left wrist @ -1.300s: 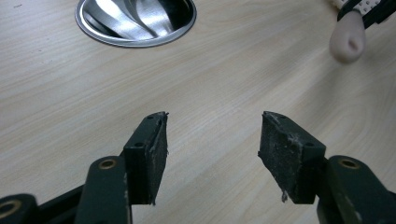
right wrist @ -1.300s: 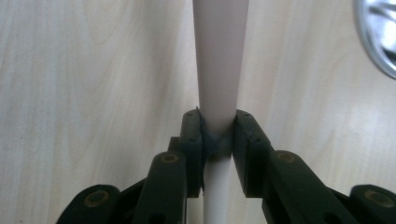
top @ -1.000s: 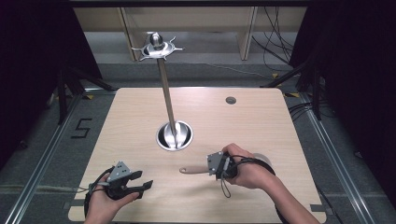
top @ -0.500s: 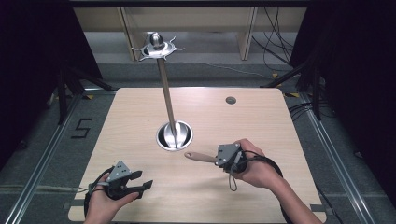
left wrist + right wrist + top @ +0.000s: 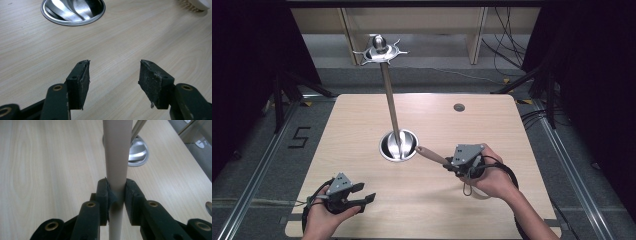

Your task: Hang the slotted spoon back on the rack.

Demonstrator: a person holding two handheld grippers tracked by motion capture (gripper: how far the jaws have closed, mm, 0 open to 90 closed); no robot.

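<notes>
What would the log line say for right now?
right gripper: shut on beige handle, tip by stand base | left gripper: open, empty | table

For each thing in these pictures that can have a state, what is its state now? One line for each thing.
left gripper: open, nothing between its jaws, held low over the table.
right gripper: shut on the beige handle.
beige handle: clamped, lifted off the table, its far end pointing toward the stand's base.
metal stand: upright, its round base resting on the table.
table: wooden top, small round hole near the far edge.
</notes>
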